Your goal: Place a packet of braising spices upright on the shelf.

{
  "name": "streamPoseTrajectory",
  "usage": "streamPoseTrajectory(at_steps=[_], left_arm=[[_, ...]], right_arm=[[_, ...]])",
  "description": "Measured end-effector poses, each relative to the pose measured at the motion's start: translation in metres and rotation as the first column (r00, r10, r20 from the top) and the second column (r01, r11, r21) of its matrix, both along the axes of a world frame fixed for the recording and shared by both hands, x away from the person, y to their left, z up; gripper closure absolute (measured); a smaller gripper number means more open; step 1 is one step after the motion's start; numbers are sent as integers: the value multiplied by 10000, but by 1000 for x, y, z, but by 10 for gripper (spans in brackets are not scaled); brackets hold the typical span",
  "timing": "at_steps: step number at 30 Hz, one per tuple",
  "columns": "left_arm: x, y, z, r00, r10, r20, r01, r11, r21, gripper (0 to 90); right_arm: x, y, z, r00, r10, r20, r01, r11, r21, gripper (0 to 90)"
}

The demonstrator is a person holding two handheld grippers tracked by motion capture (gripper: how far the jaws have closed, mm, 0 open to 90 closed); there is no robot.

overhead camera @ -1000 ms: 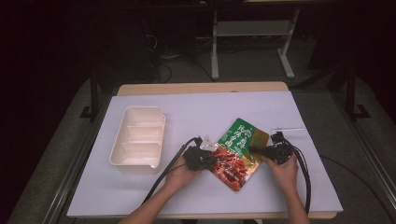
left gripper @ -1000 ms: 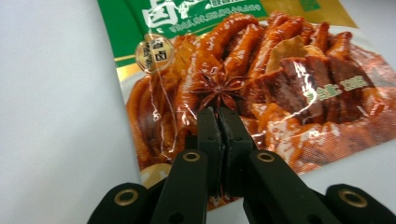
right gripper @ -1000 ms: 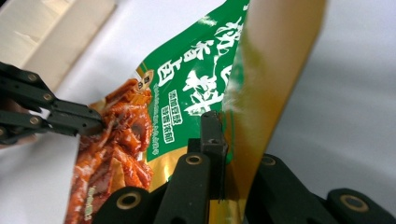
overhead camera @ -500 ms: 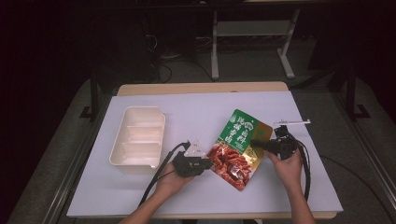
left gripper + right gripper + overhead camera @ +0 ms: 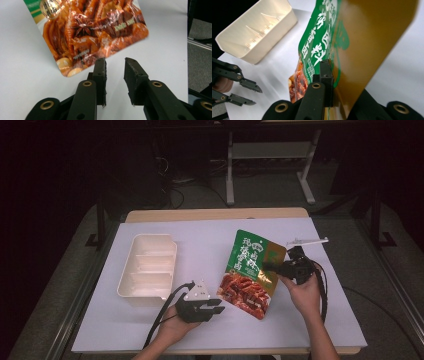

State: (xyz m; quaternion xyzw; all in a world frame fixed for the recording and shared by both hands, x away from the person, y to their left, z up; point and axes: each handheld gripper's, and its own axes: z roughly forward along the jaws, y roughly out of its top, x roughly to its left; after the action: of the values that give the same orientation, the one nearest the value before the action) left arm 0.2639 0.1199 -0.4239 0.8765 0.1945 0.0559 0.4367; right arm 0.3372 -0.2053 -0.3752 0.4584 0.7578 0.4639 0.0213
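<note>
A green and red food pouch is tilted up off the white table cover, with only its lower edge near the surface. My right gripper is shut on the pouch's right edge; in the right gripper view the jaws pinch the pouch between green front and gold back, right gripper. My left gripper sits just left of the pouch's bottom corner. Its jaws have just been opening and hold nothing. In the left gripper view the pouch lies beyond the left gripper.
A cream compartment tray stands at the left of the table, its wall also visible from the right gripper view. A thin white strip lies at the back right. Dark floor and a stand lie beyond the far edge.
My left gripper let go of the pouch, opened and drew back to the left and nearer the person. The right gripper rose, tipping the pouch upward.
</note>
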Motion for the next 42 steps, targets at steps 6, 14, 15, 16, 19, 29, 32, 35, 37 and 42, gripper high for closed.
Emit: streamPoseTrajectory(at_steps=[6, 14, 15, 16, 19, 29, 32, 35, 37, 42], left_arm=[[-6, 10, -1, 9999, -29, 141, 31, 9999, -143, 683], [-22, 20, -1, 9999, -84, 75, 87, 9994, -328, 642], [-22, 20, -1, 9999, -84, 75, 87, 9994, -328, 636], [-25, 22, -1, 9999, -79, 105, 82, 9994, -329, 632], [-29, 27, 0, 9999, -70, 104, 74, 9991, -411, 625], [-38, 39, 0, 9997, -5, 253, 17, 9989, -459, 591], [-41, 42, -1, 9997, 54, 256, -39, 9983, -584, 571], [-43, 43, -1, 9995, 20, 313, -1, 9982, -600, 548], [-43, 44, -1, 9995, -2, 321, 22, 9980, -626, 540], [-43, 44, -2, 9994, -202, 272, 221, 9971, -728, 531]], right_arm=[[-1, 12, 14, 9992, 228, 333, -221, 9995, -222, 891], [-5, 27, 31, 9959, 589, 684, -569, 9979, -305, 893], [-5, 29, 33, 9945, 670, 801, -643, 9973, -353, 893], [-6, 30, 36, 9941, 724, 811, -692, 9967, -422, 893], [-8, 36, 42, 9916, 836, 985, -785, 9954, -541, 893], [-10, 51, 60, 9802, 1023, 1693, -913, 9932, -716, 894], [-12, 52, 63, 9764, 1016, 1904, -899, 9935, -692, 895], [-13, 53, 66, 9734, 1088, 2017, -995, 9935, -558, 895], [-13, 54, 67, 9723, 1135, 2042, -1053, 9931, -508, 895], [-15, 64, 74, 9663, 1393, 2165, -1294, 9898, -594, 895]])
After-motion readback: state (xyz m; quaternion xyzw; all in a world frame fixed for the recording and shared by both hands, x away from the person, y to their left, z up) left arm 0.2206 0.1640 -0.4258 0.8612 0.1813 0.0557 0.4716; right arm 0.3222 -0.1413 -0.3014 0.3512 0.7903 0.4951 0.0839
